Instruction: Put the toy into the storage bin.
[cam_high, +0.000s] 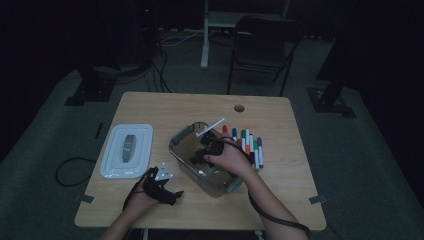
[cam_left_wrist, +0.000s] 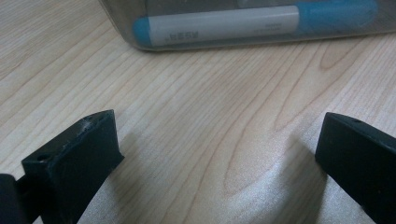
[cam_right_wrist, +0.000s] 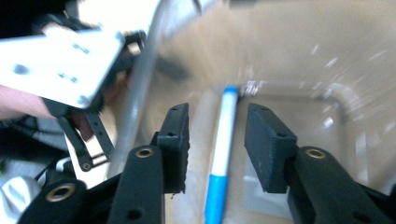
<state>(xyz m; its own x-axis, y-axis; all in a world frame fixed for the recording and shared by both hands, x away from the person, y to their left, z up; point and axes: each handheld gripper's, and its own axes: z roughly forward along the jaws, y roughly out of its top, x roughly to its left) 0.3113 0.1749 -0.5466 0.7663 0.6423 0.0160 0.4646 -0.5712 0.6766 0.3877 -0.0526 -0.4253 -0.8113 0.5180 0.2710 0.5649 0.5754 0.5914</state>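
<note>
In the right gripper view the right gripper rises from the bottom of the frame, its two black jaws standing partly apart with a blue-capped marker lying lengthwise in the gap; the pads press on nothing, so the marker looks released onto the floor of the clear container, though blur makes the exact clearance hard to judge. To finish this step well, the jaws should lift straight up along the marker's line without nudging it, then clear the container wall at the left of that frame before swinging sideways. In the high view the container sits at the middle of the table, and its rim is the edge to mind. The row of coloured markers lies just right of it, close enough that a low sweep could scatter them. The left gripper rests low over the wood at the lower left of the high view, jaws wide open and empty, with the container wall and the marker in it just ahead. The white lid lies at centre left, well apart, and open room remains along the table's far edge.
</note>
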